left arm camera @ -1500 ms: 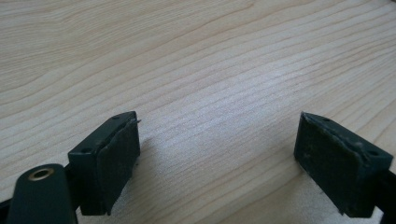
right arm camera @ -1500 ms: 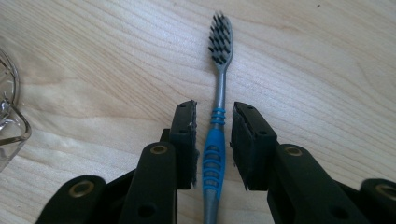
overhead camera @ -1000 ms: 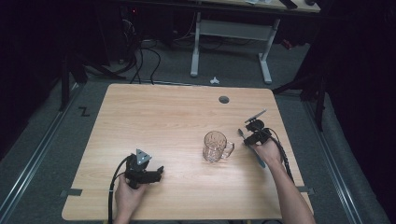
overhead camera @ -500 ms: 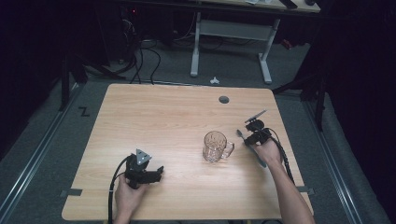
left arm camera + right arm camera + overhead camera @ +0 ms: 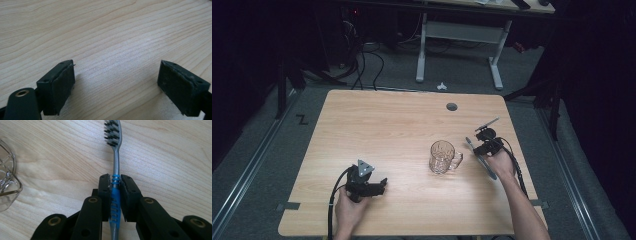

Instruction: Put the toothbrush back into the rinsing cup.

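A grey toothbrush (image 5: 116,160) with a blue grip and dark bristles lies flat on the wooden table (image 5: 387,120). My right gripper (image 5: 115,178) is shut on its blue grip, and the head points away from the jaws. From above, the right gripper (image 5: 481,149) sits near the table's right edge, with the toothbrush (image 5: 471,145) running under the hand. A clear glass mug (image 5: 443,156) stands upright just left of it, its handle toward that gripper; its rim (image 5: 8,187) shows at the left. My left gripper (image 5: 381,186) rests at the front left, jaws (image 5: 116,66) open over bare wood.
A round cable hole (image 5: 452,106) sits near the table's far edge. Behind the table stand a white desk frame (image 5: 457,35) and loose cables (image 5: 367,60) on the floor. Bare wood stretches across the middle and far left.
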A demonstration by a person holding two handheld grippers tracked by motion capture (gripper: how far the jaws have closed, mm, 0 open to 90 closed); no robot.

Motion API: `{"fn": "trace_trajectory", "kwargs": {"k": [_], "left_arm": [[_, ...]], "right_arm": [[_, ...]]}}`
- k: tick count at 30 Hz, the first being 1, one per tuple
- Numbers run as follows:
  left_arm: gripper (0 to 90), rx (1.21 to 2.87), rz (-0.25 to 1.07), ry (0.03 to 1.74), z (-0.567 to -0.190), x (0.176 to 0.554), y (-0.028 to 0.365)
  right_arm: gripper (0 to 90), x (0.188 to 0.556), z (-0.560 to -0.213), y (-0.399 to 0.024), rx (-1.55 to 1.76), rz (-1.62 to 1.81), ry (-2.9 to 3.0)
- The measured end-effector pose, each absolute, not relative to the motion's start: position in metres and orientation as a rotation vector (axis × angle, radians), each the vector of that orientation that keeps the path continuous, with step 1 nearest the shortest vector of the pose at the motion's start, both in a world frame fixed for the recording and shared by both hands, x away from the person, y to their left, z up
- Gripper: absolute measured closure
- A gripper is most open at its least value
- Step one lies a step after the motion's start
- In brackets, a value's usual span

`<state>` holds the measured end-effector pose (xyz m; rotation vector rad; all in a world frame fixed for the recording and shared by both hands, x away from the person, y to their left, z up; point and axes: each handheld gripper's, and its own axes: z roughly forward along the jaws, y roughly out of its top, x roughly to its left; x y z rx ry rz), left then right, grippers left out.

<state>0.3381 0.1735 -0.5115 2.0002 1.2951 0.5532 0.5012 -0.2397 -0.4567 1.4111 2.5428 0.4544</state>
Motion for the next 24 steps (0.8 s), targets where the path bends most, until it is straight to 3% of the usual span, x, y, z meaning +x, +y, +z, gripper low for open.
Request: {"fn": "trace_trajectory", "kwargs": {"k": [24], "left_arm": [[14.8, 2.000, 0.553, 1.295, -0.512, 0.338, 0.173]], "right_arm": [[79.8, 0.480, -0.434, -0.240, 1.320, 0.637, 2.506]]}}
